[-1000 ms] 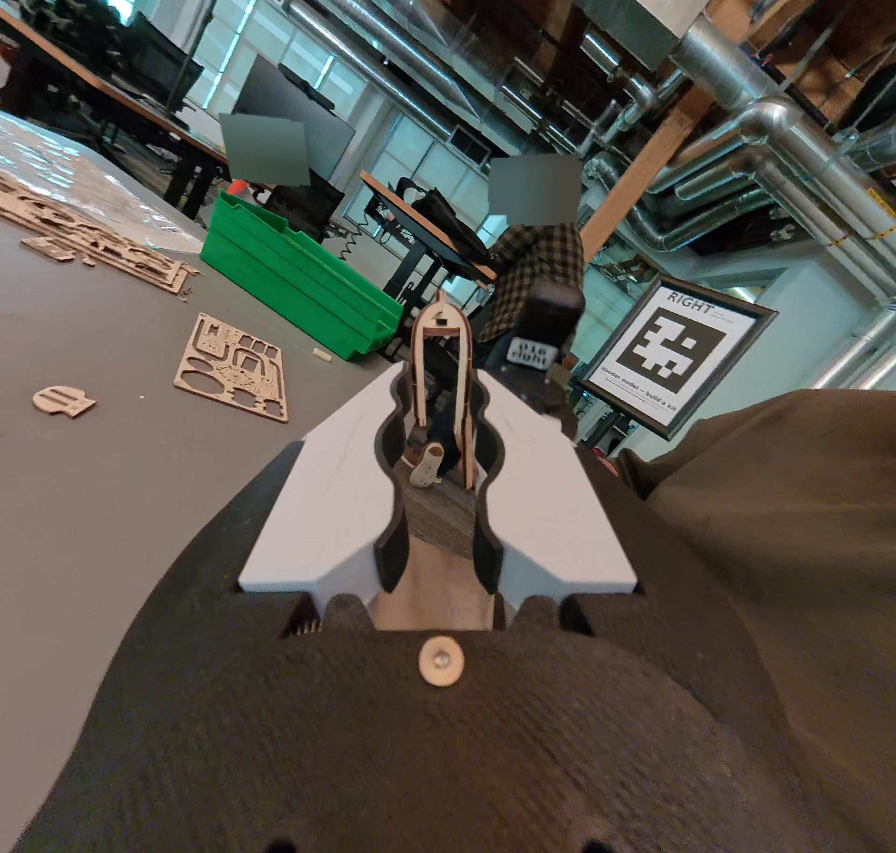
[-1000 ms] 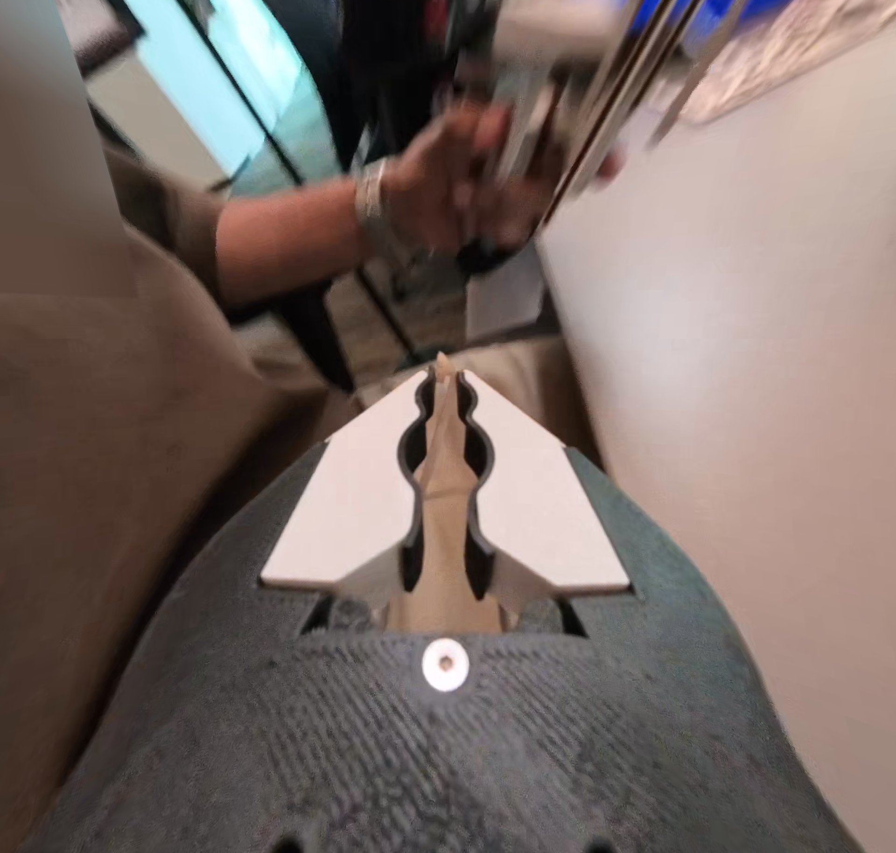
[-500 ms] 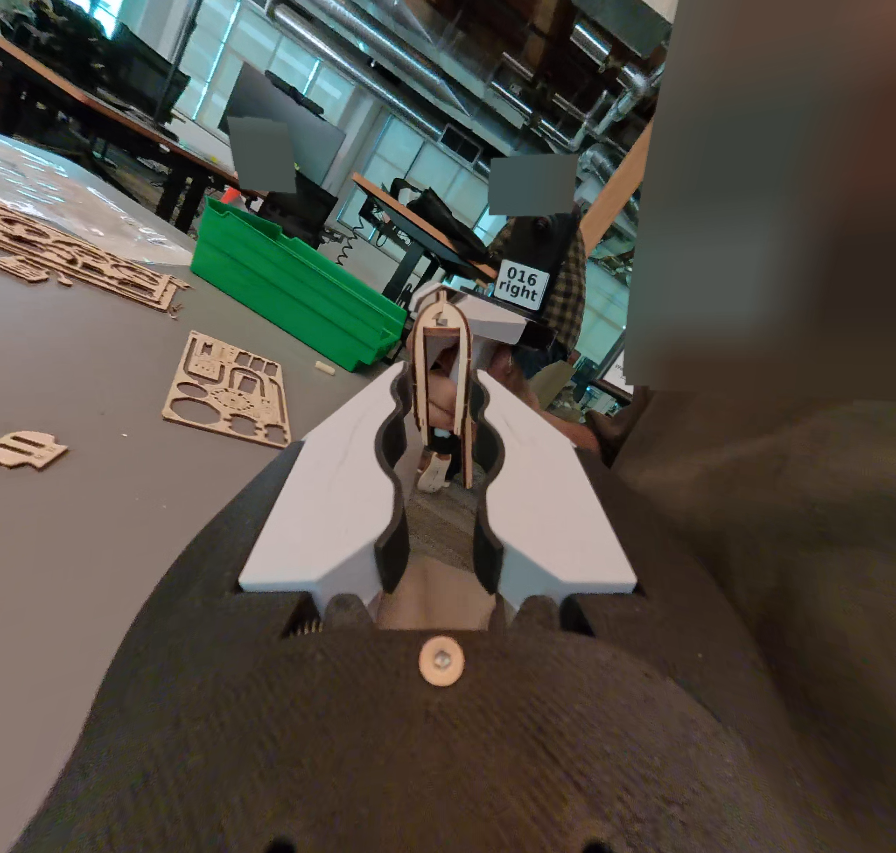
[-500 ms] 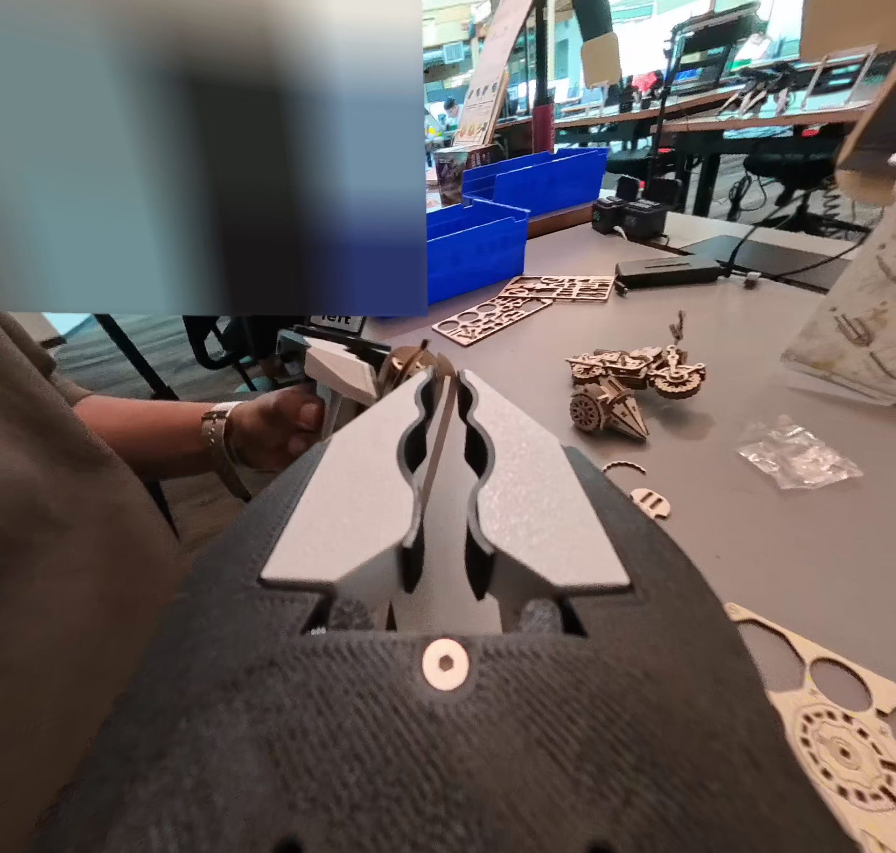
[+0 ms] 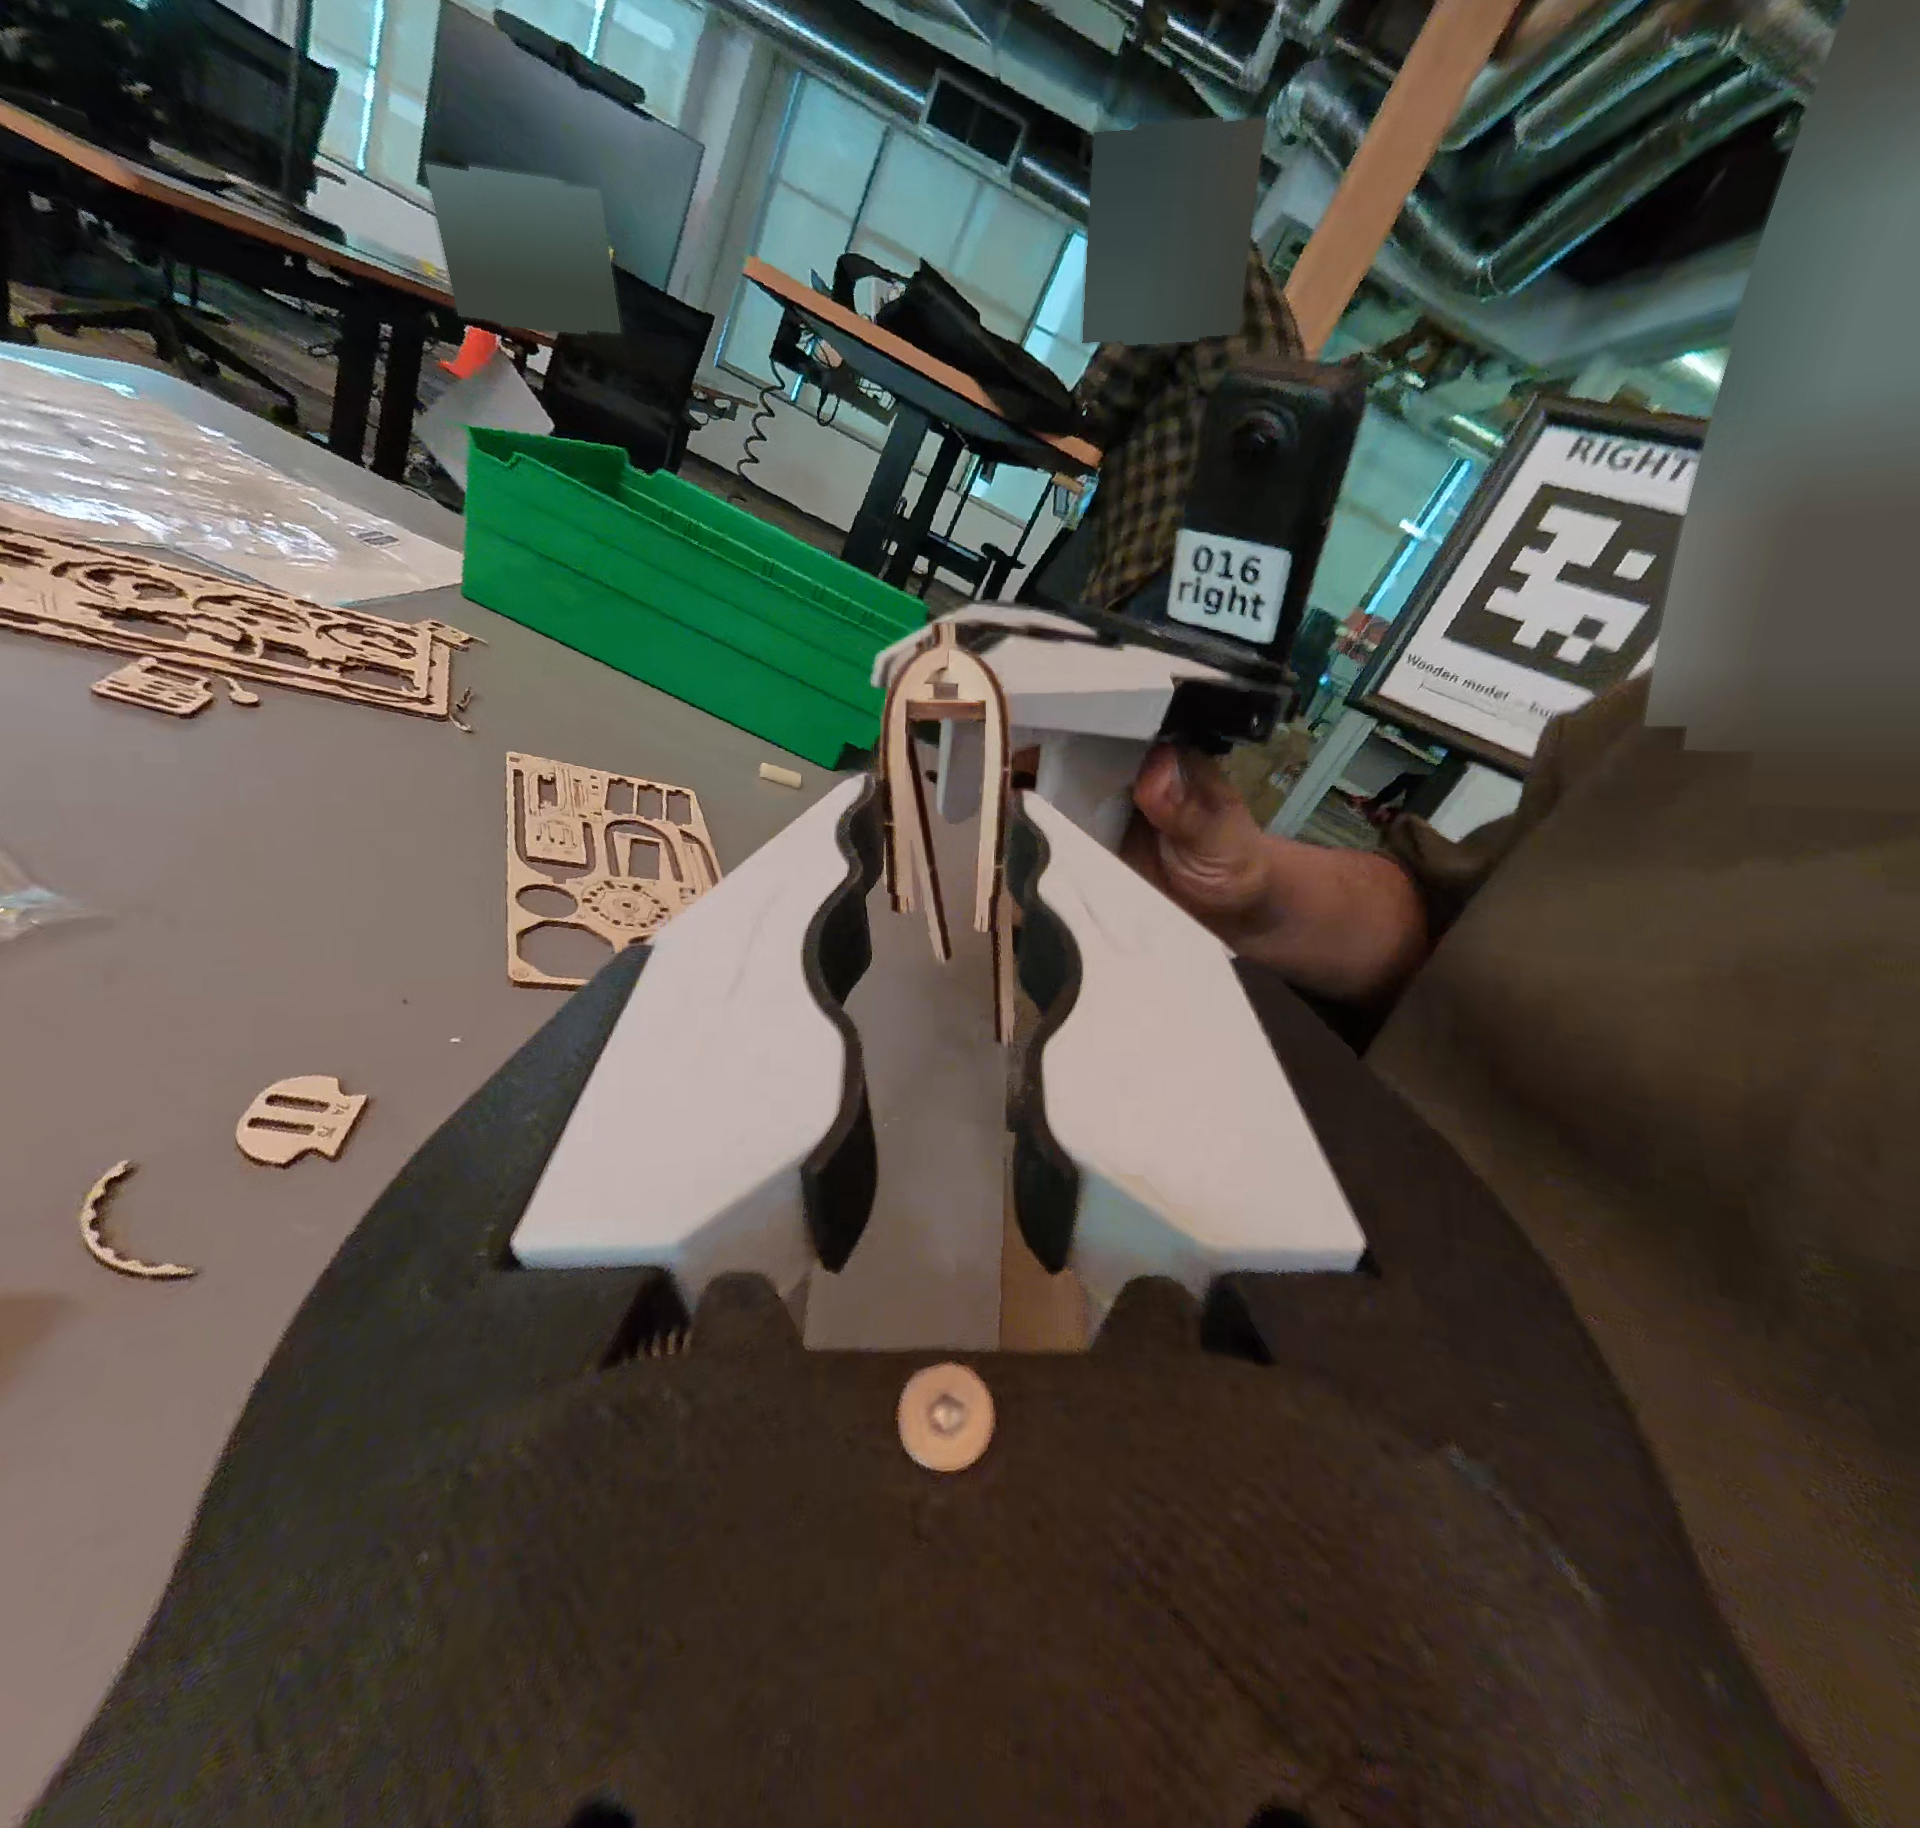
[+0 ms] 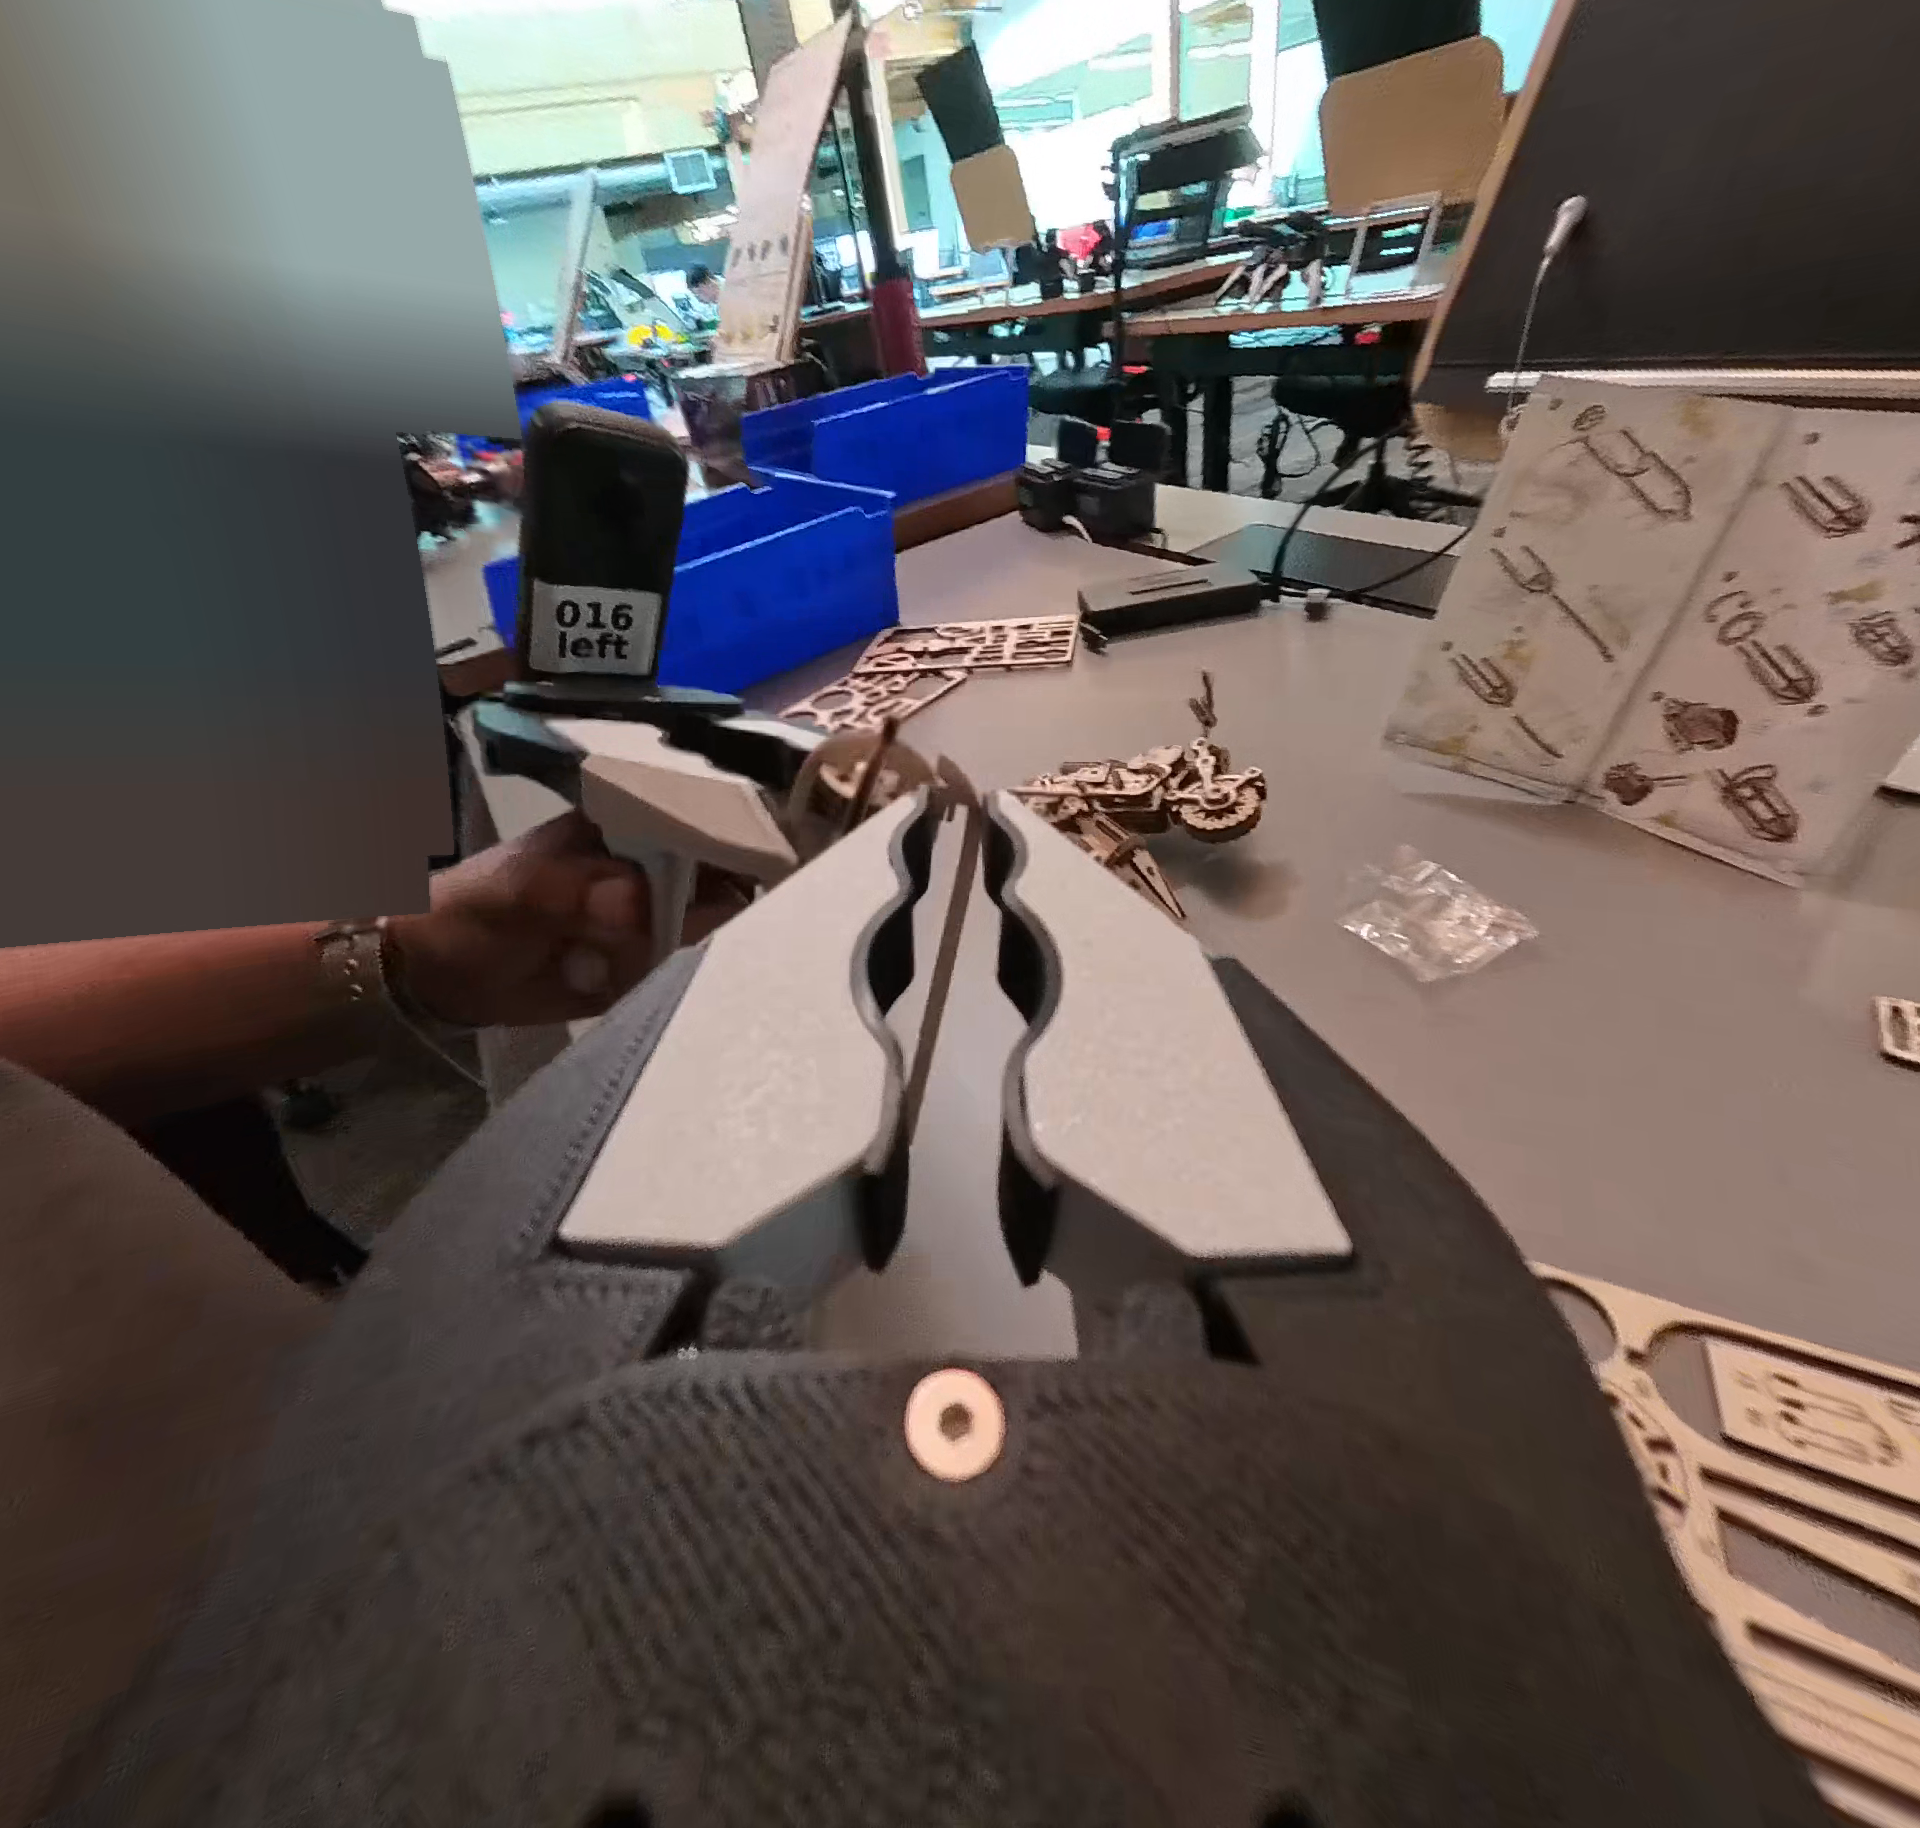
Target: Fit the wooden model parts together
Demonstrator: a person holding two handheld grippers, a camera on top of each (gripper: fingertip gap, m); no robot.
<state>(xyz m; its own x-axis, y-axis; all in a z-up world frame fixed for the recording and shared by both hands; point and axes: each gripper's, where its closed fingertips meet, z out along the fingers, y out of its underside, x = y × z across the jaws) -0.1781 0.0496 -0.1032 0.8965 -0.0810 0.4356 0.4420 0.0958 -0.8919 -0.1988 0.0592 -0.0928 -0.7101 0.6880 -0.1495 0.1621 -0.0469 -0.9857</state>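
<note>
In the left wrist view my left gripper (image 5: 940,802) is shut on an arch-shaped wooden frame (image 5: 935,739), held upright at its tips. My right gripper (image 5: 1039,682) is just behind it, its white fingers at the frame's top. In the right wrist view my right gripper (image 6: 951,812) is shut on a thin flat wooden piece (image 6: 948,937), seen edge-on. Its tip meets the rounded wooden assembly (image 6: 847,781) that the left gripper (image 6: 769,812) holds. A partly built wooden motorcycle model (image 6: 1143,802) lies on the grey table (image 6: 1455,1103).
Cut-out wooden sheets lie on the table (image 5: 603,864) (image 6: 935,656) (image 6: 1766,1466), with small loose parts (image 5: 301,1134) (image 5: 120,1222). A green bin (image 5: 665,583), blue bins (image 6: 790,573), a plastic bag (image 6: 1439,911) and an instruction sheet (image 6: 1683,625) stand around. The grippers are tip to tip, or close to it. The partly built wooden motorcycle model (image 6: 1143,802) is about 25 cm from both grippers' fingertips.
The right gripper has swung round and moved in from the side to the left gripper's wooden frame. The left gripper has tilted down a little, still holding its frame.
</note>
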